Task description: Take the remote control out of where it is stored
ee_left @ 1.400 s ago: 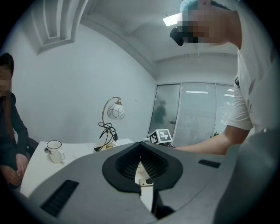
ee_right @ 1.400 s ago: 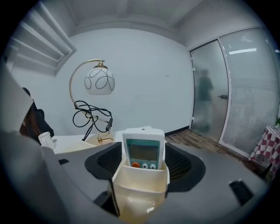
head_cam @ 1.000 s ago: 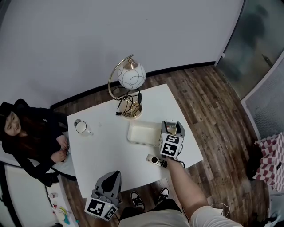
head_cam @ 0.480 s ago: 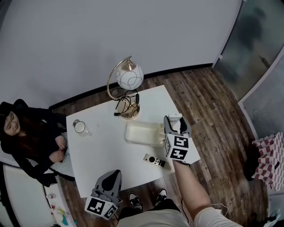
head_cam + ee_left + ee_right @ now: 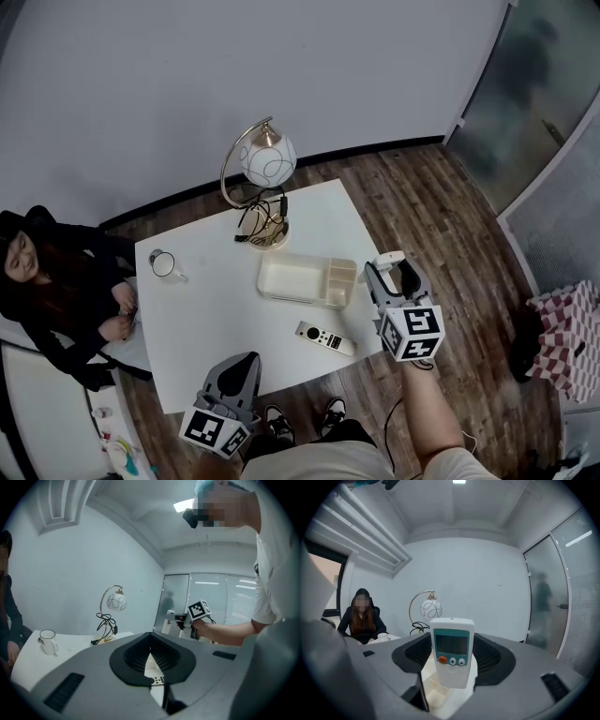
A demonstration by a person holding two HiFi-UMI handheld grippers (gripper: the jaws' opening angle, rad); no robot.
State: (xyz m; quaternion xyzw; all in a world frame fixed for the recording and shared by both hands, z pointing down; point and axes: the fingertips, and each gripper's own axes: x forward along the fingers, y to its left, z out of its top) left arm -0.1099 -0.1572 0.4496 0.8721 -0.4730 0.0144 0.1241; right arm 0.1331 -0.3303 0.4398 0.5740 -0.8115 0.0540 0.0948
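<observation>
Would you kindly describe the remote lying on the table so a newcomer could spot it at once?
On the white table, look just nearer the person than the cream divided tray. A slim pale remote lies flat there, dark buttons at one end; unlike the chunkier remote held in the right tongs, it has no teal-framed screen.

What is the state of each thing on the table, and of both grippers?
Right gripper: shut on white remote, away from the tray.
Left gripper: shut, empty.
Silver remote: lying flat on table.
Tray: empty.
Mug: upright.
Lamp: upright.
</observation>
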